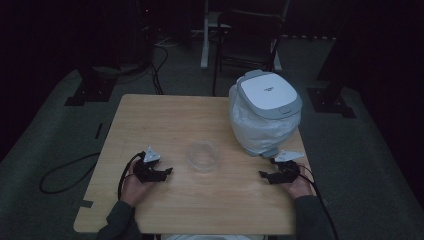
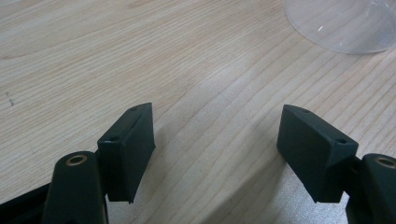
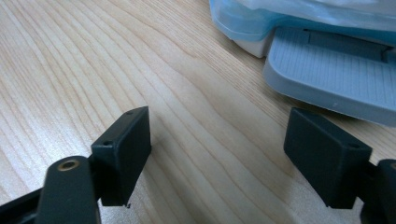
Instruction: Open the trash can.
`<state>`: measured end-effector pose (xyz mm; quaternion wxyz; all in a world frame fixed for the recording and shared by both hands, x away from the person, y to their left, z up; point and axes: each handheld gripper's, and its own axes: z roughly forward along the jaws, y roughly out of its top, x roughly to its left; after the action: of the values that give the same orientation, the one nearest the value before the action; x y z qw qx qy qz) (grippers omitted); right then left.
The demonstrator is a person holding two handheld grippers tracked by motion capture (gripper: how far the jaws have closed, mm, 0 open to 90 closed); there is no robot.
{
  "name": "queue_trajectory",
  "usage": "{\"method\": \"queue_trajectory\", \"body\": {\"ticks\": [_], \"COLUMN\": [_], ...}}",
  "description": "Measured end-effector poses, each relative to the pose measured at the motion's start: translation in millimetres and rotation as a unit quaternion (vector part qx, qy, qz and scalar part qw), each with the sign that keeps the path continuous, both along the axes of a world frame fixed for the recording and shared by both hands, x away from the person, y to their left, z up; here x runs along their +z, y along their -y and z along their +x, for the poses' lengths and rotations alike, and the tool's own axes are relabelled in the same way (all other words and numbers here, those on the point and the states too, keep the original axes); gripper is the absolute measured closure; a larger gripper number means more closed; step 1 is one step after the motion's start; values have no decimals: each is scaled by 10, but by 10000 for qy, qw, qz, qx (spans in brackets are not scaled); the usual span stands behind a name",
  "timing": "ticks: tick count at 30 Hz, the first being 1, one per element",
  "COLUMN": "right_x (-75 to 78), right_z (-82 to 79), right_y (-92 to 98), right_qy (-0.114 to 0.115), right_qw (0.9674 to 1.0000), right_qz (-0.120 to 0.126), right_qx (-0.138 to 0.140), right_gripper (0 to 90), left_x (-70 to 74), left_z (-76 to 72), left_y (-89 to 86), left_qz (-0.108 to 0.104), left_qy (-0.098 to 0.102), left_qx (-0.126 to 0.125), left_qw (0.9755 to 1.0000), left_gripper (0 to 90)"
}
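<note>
A clear round plastic container [image 1: 203,156] stands near the middle of the wooden table [image 1: 165,117]. My left gripper [image 1: 167,172] rests low on the table to the left of it, open, its jaws pointing toward it with nothing between them. In the left gripper view the jaws [image 2: 217,140] stand wide over bare wood, and the container's rim [image 2: 341,28] shows at the top right. My right gripper [image 1: 263,175] lies open on the table at the right, just in front of a white pedal bin [image 1: 267,107] lined with a plastic bag. The bin's grey pedal [image 3: 336,74] lies just beyond the right gripper's [image 3: 217,140] jaws.
A chair [image 1: 250,35] stands on the dark floor behind the table. Black cables [image 1: 65,172] trail off the table's left side. Black stands [image 1: 87,87] flank the table on both sides.
</note>
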<state>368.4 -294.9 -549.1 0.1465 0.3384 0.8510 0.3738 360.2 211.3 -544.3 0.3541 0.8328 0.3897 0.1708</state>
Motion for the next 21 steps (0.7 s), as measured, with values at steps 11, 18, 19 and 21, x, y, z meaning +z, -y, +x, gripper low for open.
{"method": "queue_trajectory", "body": {"ticks": [11, 18, 19, 21], "right_x": [116, 264, 288, 333], "right_z": [-75, -131, -136, -152], "right_y": [38, 54, 59, 68], "right_qy": [91, 286, 297, 311], "right_qw": [9998, 9987, 9985, 9981], "right_qz": [38, 245, 279, 289], "right_qx": [-144, -330, -356, -436], "right_gripper": [477, 489, 489, 488], "left_x": [-1, 0, 0, 1], "left_z": [1, 2, 3, 4], "left_y": [-1, -4, -5, -7], "left_qz": [-9, -32, -34, -43], "left_qy": [1, -10, -12, -18], "left_qx": [3, 7, 5, 3], "left_qw": [10000, 10000, 10000, 10000], "left_gripper": [286, 286, 286, 286]}}
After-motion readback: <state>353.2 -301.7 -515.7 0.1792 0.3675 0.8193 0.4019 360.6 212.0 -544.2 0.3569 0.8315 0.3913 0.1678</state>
